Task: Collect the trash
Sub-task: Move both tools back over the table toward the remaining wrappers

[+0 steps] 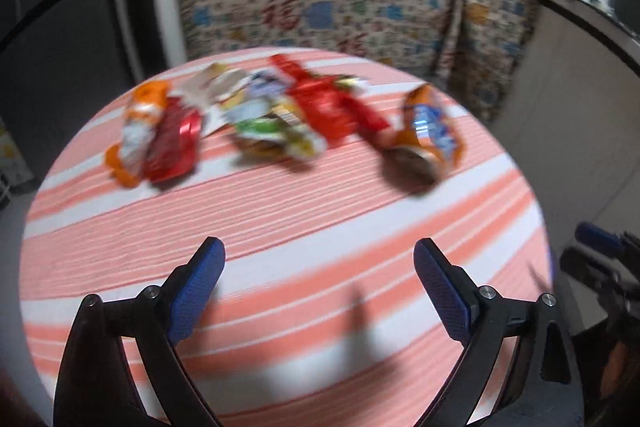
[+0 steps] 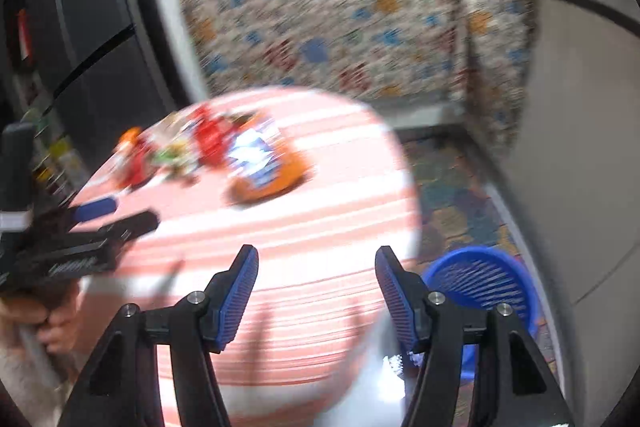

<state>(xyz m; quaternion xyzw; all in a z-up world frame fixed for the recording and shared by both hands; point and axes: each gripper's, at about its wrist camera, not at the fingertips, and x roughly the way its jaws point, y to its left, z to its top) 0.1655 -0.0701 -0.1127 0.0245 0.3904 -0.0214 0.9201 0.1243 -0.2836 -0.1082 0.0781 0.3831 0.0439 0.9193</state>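
Because both pictures are blurred, I can read only the colours of the wrappers, not their print. The trash lies in a loose row across the far half of the round bench (image 1: 280, 227), on its pink-and-white striped cloth. From my left there is an orange-and-silver wrapper (image 1: 138, 131) touching a red foil wrapper (image 1: 174, 143), then a crumpled heap of white, green and yellow wrappers (image 1: 264, 123), a long red wrapper (image 1: 328, 103), and, a little apart at the right end, an orange-and-blue snack bag (image 1: 430, 135).

My left tool (image 1: 320, 291) hangs above the near part of the bench with its jaws spread wide and nothing between them. My right tool (image 2: 316, 291) is above the right edge of the bench, its jaws apart to a middle width, also empty. Down on the floor just beside the bench stands a blue slatted basket (image 2: 480, 279), which I judge to be the place for the trash.

I expect all these pieces to be very light, thin and springy. Foil is slippery and will slide away if I push it flat, and it will not break. So I would pinch a raised crease or a twisted end, not the flat face. The snack bag looks puffed up; I would take it at its upper crumpled edge. The heap in the middle may come up as several pieces together, or drop some.
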